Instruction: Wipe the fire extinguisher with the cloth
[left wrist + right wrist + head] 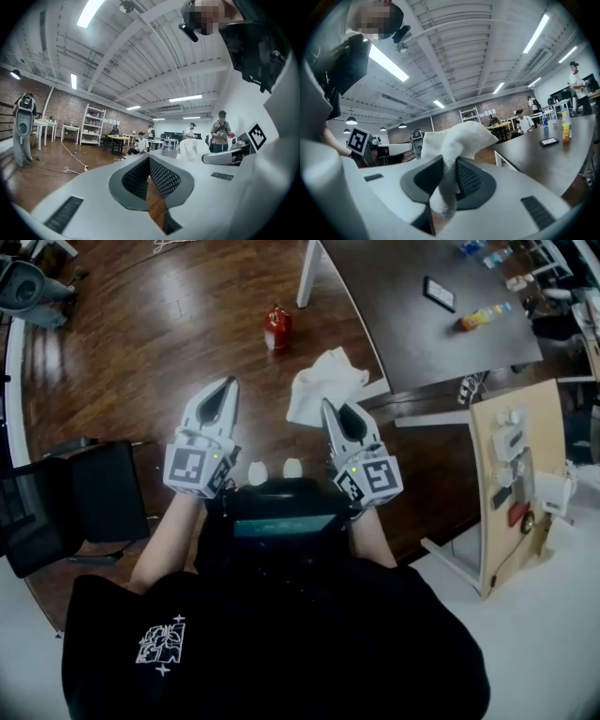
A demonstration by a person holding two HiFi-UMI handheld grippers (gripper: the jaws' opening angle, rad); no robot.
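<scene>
Pinching a crumpled, soft white cloth [322, 381] between ribbed dark pads, the right gripper [330, 411] holds it above a glossy wood-plank floor [141, 343]. The left gripper [228, 385] has its jaws pressed together on nothing. A small red cylindrical fire extinguisher [277, 328] stands upright on the floor ahead, apart from both grippers, near a dark table [412, 334].

The dark brown wooden plank floor [141, 352] carries a small red fire extinguisher [277, 329], upright at upper centre, and a black chair [66, 512] at the left edge. The dark worktop [412, 343] at upper right holds a flat black device [439, 293] and an orange bottle [472, 322].
</scene>
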